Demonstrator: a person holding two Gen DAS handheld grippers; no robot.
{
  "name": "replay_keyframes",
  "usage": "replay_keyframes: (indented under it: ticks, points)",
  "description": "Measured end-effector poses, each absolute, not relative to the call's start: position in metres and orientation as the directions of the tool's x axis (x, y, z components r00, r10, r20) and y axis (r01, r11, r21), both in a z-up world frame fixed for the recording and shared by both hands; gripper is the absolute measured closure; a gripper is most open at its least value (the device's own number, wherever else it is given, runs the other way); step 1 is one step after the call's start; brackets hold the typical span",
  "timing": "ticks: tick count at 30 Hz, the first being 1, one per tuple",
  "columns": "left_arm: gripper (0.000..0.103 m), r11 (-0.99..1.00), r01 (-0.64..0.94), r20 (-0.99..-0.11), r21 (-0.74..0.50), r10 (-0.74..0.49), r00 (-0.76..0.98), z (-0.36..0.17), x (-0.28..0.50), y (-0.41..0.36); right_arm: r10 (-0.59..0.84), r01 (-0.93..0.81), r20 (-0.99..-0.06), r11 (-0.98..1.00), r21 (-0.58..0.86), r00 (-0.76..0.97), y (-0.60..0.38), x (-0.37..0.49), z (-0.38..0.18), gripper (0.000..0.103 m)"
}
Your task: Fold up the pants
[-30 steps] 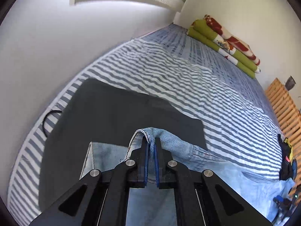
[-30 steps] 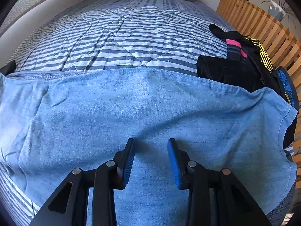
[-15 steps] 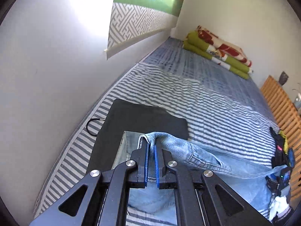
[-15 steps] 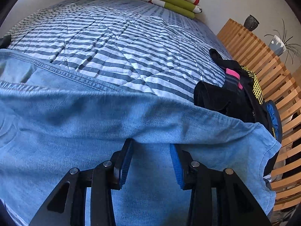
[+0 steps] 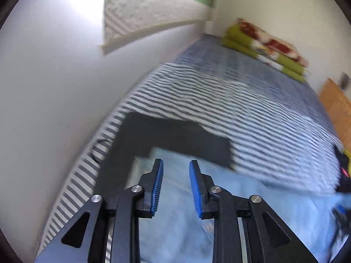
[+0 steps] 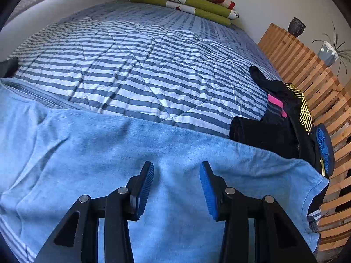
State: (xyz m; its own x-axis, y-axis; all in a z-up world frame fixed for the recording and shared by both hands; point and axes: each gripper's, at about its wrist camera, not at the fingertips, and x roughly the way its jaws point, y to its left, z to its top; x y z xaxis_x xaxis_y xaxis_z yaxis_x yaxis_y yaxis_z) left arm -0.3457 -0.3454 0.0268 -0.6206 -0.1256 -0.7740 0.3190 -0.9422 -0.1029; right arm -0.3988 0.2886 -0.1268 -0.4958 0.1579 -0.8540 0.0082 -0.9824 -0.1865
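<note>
Denim fills most of what we see: light blue jeans (image 6: 92, 153) lie spread flat along the near edge of the bed with the blue-and-white striped quilt (image 6: 140, 65). Our left claw (image 5: 176, 185) hangs spread above the jeans, pinching nothing; that view is blurred. Beneath the jeans at the wall-side edge lies a dark grey folded cloth (image 5: 171, 138). Our right claw (image 6: 176, 191) is spread wide over the denim, empty. A black heap of clothes (image 6: 276, 129) touches the jeans by the wooden slatted edge.
</note>
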Motion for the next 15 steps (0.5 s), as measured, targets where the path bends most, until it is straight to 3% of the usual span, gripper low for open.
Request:
replay_keyframes:
  ticks: [6,10,15]
  points:
    - [0.068,-0.974,0.141,-0.828,-0.177,0.07,-0.556,-0.016,-0.253,-0.271,-0.097,0.187,-0.884,-0.982,0.011,-0.457,0.23,-0.333,-0.113,0.062]
    - [0.062,-0.99,0.038,-0.885,-0.134,0.103,-0.454,-0.065,-0.226,-0.22,-0.157,0.253,-0.884,-0.966,0.045,-0.441,0.197,-0.293,-0.114,0.06]
    - [0.059,-0.982,0.04,-0.893,-0.186,0.152,-0.424,-0.093,-0.218,-0.197,-0.167,0.171,-0.89,-0.98,0.103,-0.424,0.219,-0.253,-0.112,0.06]
